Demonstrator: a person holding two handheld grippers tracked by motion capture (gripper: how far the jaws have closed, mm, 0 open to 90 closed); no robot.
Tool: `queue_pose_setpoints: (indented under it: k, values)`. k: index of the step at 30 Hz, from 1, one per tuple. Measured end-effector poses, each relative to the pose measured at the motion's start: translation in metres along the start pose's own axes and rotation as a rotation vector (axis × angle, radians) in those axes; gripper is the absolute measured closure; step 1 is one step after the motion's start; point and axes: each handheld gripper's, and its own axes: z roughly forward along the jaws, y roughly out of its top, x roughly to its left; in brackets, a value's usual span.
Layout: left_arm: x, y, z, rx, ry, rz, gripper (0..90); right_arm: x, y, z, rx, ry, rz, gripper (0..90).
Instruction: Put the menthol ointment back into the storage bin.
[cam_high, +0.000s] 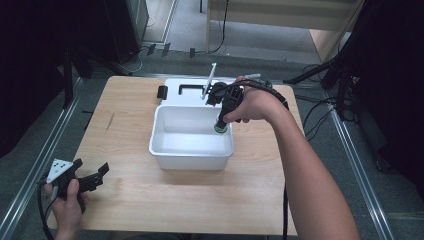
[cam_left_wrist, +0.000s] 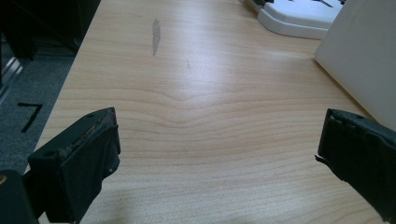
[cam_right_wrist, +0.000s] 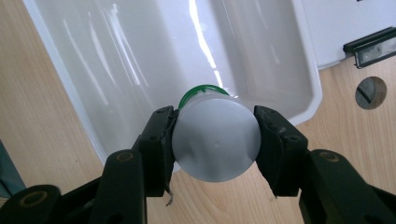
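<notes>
Left gripper (cam_high: 92, 178) held low at near-left table (cam_high: 200, 200) corner, jaws wide apart, nothing between them.

White bin (cam_high: 192, 160) at table centre, seen bare inside; no item placed yet.

Right gripper (cam_right_wrist: 215, 140) clamped on grey bottle (cam_right_wrist: 215, 140), green cap end down, poised over bin's right rim. Judged: bottle picked, release into bin left.
</notes>
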Motion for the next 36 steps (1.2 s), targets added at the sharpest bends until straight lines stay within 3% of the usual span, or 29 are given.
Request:
queue_pose_setpoints:
  k: [23, 36]
  values:
    - [0.000, 0.000, 0.000, 0.001, 0.003, 0.000, 0.0, 0.003, -0.001, 0.044, 0.019, 0.020, -0.062, 51.7]
    - [0.000, 0.000, 0.001, 0.001, 0.002, -0.003, 0.0, 0.006, -0.001, 0.078, 0.069, 0.028, -0.077, 51.6]
